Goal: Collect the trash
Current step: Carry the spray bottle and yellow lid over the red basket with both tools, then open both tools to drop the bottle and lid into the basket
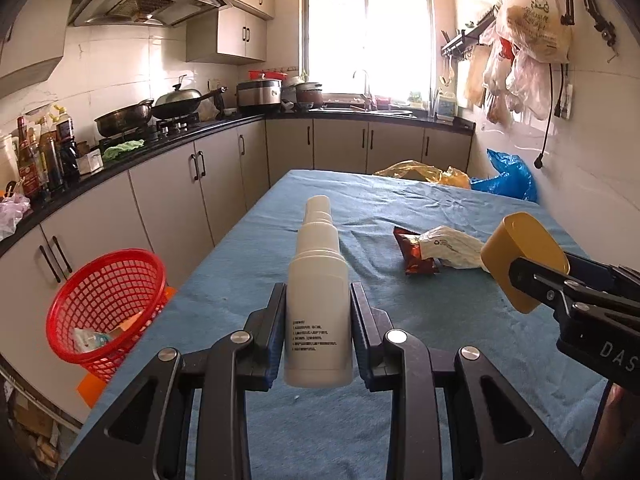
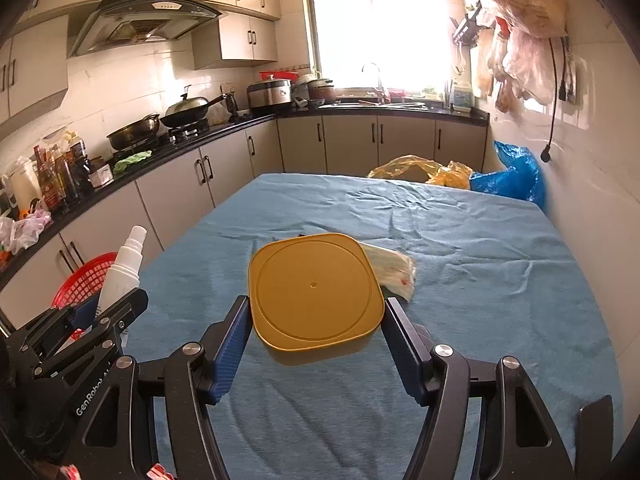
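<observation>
My left gripper (image 1: 318, 312) is shut on a white spray bottle (image 1: 318, 300) and holds it above the blue-clothed table (image 1: 400, 208). The bottle also shows in the right wrist view (image 2: 120, 272). My right gripper (image 2: 314, 324) is shut on a yellow square container (image 2: 314, 292), bottom towards the camera; it shows in the left wrist view (image 1: 524, 260) at the right. A brown snack wrapper (image 1: 414, 250) and a crumpled white wrapper (image 1: 452, 246) lie on the cloth ahead; the white wrapper (image 2: 394, 270) peeks out behind the container.
A red mesh basket (image 1: 106, 304) with some trash inside stands on the floor left of the table. A yellow bag (image 1: 420, 172) and a blue bag (image 1: 506, 176) lie at the table's far end. The kitchen counter (image 1: 140, 152) runs along the left.
</observation>
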Action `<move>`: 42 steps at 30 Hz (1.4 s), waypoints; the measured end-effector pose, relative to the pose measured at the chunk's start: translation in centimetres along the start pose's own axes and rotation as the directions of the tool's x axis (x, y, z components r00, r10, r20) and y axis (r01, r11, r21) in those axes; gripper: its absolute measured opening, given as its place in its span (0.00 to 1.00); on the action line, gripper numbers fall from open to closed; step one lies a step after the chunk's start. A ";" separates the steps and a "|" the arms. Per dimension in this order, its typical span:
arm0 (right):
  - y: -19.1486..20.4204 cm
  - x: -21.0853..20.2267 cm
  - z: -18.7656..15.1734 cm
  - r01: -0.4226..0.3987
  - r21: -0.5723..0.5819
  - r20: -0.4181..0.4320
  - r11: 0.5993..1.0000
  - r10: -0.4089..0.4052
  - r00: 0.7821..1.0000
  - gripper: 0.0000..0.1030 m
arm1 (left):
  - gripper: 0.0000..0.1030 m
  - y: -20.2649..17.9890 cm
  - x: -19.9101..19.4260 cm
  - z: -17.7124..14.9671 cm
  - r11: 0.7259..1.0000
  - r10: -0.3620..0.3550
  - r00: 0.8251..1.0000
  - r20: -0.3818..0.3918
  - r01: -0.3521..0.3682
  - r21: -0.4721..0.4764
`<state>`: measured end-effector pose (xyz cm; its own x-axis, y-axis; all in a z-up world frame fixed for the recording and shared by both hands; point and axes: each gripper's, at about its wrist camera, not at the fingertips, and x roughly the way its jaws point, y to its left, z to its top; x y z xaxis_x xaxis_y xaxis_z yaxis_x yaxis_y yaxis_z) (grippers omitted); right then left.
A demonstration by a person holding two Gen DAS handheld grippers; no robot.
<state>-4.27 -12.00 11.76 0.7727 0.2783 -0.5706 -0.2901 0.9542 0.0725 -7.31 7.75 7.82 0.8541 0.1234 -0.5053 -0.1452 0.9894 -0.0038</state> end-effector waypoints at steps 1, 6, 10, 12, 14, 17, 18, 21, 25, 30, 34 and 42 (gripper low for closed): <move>0.4 0.0 0.1 -0.003 -0.005 -0.001 1.000 0.003 1.000 0.68 | 0.28 0.4 -0.2 0.0 1.000 0.001 1.000 0.003 -0.001 -0.004; 2.0 0.8 0.3 -0.023 -0.015 -0.022 1.000 0.022 1.000 0.68 | 0.28 2.5 -1.1 -0.1 0.999 0.005 1.000 0.011 -0.005 -0.032; 3.3 1.6 0.6 -0.054 -0.023 -0.047 0.998 0.053 0.997 0.68 | 0.28 4.9 -1.7 0.0 0.998 0.012 1.000 0.013 -0.011 -0.070; 4.2 2.1 0.9 -0.074 -0.031 -0.061 0.997 0.072 0.996 0.68 | 0.28 6.4 -1.9 0.0 0.996 0.017 1.000 0.009 -0.016 -0.093; 5.3 2.7 1.1 -0.098 -0.044 -0.079 0.994 0.094 0.992 0.68 | 0.28 7.9 -2.2 0.1 0.993 0.027 1.000 0.008 -0.026 -0.114; 7.2 3.6 1.6 -0.145 -0.058 -0.108 0.988 0.138 0.985 0.68 | 0.28 10.4 -2.5 0.1 0.988 0.054 0.999 0.008 -0.052 -0.142; 8.0 3.9 1.8 -0.162 -0.066 -0.118 0.985 0.154 0.981 0.68 | 0.28 11.5 -2.6 0.0 0.986 0.068 0.998 0.007 -0.066 -0.155; 10.3 4.7 2.4 -0.221 -0.080 -0.149 0.972 0.207 0.967 0.68 | 0.28 14.9 -2.7 -0.4 0.976 0.091 0.996 -0.013 -0.092 -0.198; 13.8 5.9 3.0 -0.306 -0.091 -0.194 0.948 0.284 0.939 0.68 | 0.28 19.4 -2.2 -1.0 0.959 0.132 0.990 -0.050 -0.140 -0.246; 19.1 8.1 4.0 -0.400 -0.110 -0.245 0.910 0.365 0.898 0.68 | 0.28 23.7 -0.9 -1.6 0.938 0.156 0.982 -0.105 -0.181 -0.295; 22.7 10.1 4.5 -0.441 -0.119 -0.275 0.889 0.397 0.876 0.68 | 0.28 25.9 0.9 -1.7 0.930 0.155 0.978 -0.141 -0.193 -0.312; 27.4 15.2 5.5 -0.509 -0.038 -0.329 0.860 0.470 0.819 0.69 | 0.28 28.5 3.3 -1.5 0.920 0.150 0.974 -0.172 -0.201 -0.337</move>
<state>2.62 18.99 9.60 0.3103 0.6404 -0.7025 -0.6643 0.6747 0.3217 -9.35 36.22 4.76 0.7238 0.2555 -0.6410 -0.4738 0.8594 -0.1924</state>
